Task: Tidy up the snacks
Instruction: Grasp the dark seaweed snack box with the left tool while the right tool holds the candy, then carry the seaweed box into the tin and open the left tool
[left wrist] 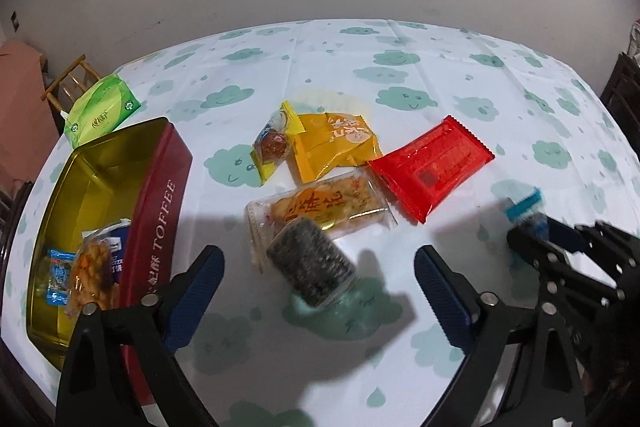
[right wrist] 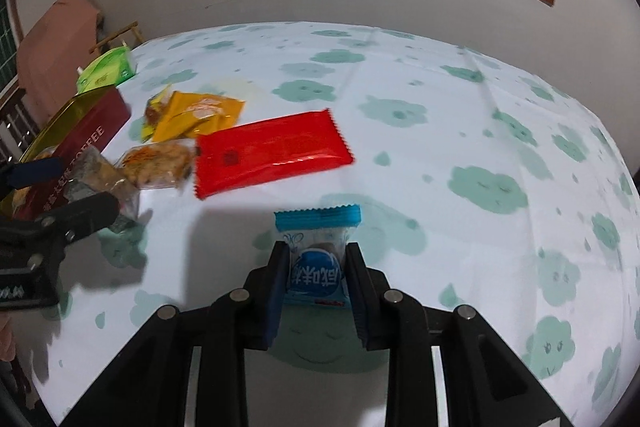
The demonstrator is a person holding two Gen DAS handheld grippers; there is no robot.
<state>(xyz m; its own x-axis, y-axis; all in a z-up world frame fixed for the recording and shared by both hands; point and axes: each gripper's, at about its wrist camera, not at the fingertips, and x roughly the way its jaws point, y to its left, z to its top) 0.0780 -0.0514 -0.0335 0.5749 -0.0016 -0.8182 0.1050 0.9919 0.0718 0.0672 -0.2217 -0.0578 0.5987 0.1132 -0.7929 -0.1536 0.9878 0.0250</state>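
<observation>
Centrally, blue-and-white snack packet pinched in right hand-held gripper, left hand-held gripper spread wide

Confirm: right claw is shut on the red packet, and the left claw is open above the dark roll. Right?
Not quite. The right wrist view shows the right claw shut on the blue packet; the red packet lies on the table. The left claw is open above the dark roll, as you said.

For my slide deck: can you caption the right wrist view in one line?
Right gripper clamps a blue snack packet above the cloud-print tablecloth, red packet and toffee tin beyond.
</observation>
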